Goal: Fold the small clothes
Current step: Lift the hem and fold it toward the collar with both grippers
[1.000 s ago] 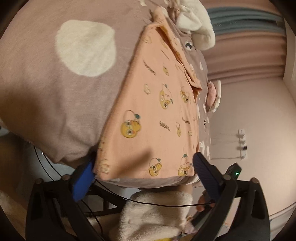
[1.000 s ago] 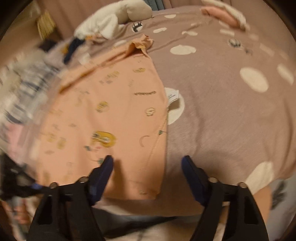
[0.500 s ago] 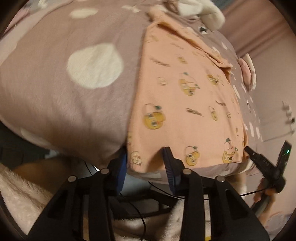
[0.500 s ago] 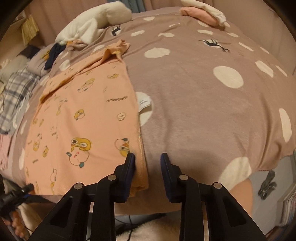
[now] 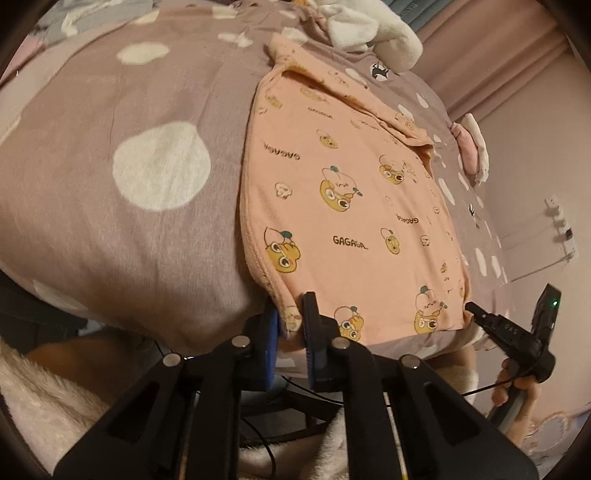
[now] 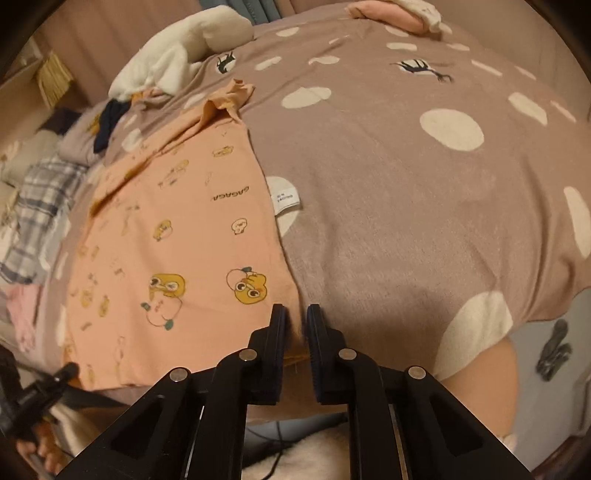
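Note:
A peach shirt printed with cartoon ducks lies flat on a mauve bedspread with white dots. My left gripper is closing on the shirt's near left hem corner, its blue pads pinching the cloth. In the right wrist view the same shirt fills the left half, a white label sticking out at its right edge. My right gripper is closing on the near right hem corner, with peach cloth between its pads. Each gripper shows in the other's view: the right gripper, the left gripper.
White fluffy cloth lies beyond the shirt's collar. A folded pink and white piece sits at the far edge of the bedspread. Plaid cloth and dark clothes are piled at the far left. The bed edge drops off just below both grippers.
Both grippers went from wide open to shut on the shirt's near hem corners. The left one also rose and rolled, so the shirt now sits more upright in its view.

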The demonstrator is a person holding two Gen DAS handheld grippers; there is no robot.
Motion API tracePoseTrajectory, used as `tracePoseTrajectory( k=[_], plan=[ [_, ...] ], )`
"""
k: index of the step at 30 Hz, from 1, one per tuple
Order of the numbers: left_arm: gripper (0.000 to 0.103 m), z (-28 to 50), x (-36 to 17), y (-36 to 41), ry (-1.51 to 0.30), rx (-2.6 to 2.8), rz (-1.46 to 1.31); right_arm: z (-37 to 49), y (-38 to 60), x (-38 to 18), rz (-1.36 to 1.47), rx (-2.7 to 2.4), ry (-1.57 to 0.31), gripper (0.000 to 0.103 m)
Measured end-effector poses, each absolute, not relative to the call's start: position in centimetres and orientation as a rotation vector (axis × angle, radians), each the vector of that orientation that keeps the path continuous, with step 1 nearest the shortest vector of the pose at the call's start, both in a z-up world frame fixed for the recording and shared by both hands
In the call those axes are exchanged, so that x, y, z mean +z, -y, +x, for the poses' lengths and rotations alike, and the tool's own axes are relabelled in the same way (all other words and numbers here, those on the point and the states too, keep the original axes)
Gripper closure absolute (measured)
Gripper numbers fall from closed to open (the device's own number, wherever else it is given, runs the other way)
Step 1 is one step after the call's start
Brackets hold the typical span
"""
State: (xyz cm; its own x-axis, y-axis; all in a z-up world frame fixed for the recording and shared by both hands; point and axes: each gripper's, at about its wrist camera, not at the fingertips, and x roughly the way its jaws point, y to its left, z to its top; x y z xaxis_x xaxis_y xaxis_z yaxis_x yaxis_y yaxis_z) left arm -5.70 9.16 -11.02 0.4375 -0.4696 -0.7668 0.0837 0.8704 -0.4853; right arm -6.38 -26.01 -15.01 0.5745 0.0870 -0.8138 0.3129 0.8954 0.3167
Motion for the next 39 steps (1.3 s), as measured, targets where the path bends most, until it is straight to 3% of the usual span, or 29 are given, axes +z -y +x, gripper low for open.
tracePoseTrajectory(
  k=[4,7,9,10,11,12,22,33,36,39],
  plan=[
    [0.094,-5.5,-10.9,-8.7,-1.056,-0.363,-0.412,-6.7,25.1,-14.4,0.378,-0.118,-0.953,0.088],
    [0.094,-5.4,-10.9,-8.5,-1.061,-0.351,-0.398,-6.3,24.4,-14.6,0.399,-0.051,-0.971,0.08],
    [0.094,-5.3,-11.0,-8.4,-1.061,-0.36,-0.405,-6.1,23.9,-14.8,0.365,-0.061,-0.971,0.08],
    [0.095,-5.2,-11.1,-8.5,-1.058,-0.364,-0.417,-5.9,23.4,-15.1,0.322,-0.082,-0.965,0.084],
    [0.095,-5.3,-11.0,-8.7,-1.058,-0.366,-0.422,-5.8,23.2,-15.3,0.308,-0.099,-0.959,0.095],
    [0.095,-5.3,-11.0,-8.8,-1.058,-0.367,-0.427,-5.8,23.4,-15.5,0.337,-0.102,-0.957,0.096],
    [0.099,-5.6,-9.9,-9.8,-1.04,-0.432,-0.549,-8.1,26.9,-14.0,0.664,0.058,-0.8,0.097],
    [0.099,-5.7,-10.0,-10.2,-1.069,-0.43,-0.553,-8.3,26.6,-12.9,0.646,0.072,-0.781,0.097],
    [0.091,-5.4,-11.7,-10.6,-1.124,-0.379,-0.566,-7.9,26.6,-13.5,0.645,0.076,-0.813,0.097],
    [0.071,-5.1,-13.3,-11.4,-1.157,-0.353,-0.642,-7.6,26.6,-14.1,0.627,0.056,-0.847,0.097]
  ],
)
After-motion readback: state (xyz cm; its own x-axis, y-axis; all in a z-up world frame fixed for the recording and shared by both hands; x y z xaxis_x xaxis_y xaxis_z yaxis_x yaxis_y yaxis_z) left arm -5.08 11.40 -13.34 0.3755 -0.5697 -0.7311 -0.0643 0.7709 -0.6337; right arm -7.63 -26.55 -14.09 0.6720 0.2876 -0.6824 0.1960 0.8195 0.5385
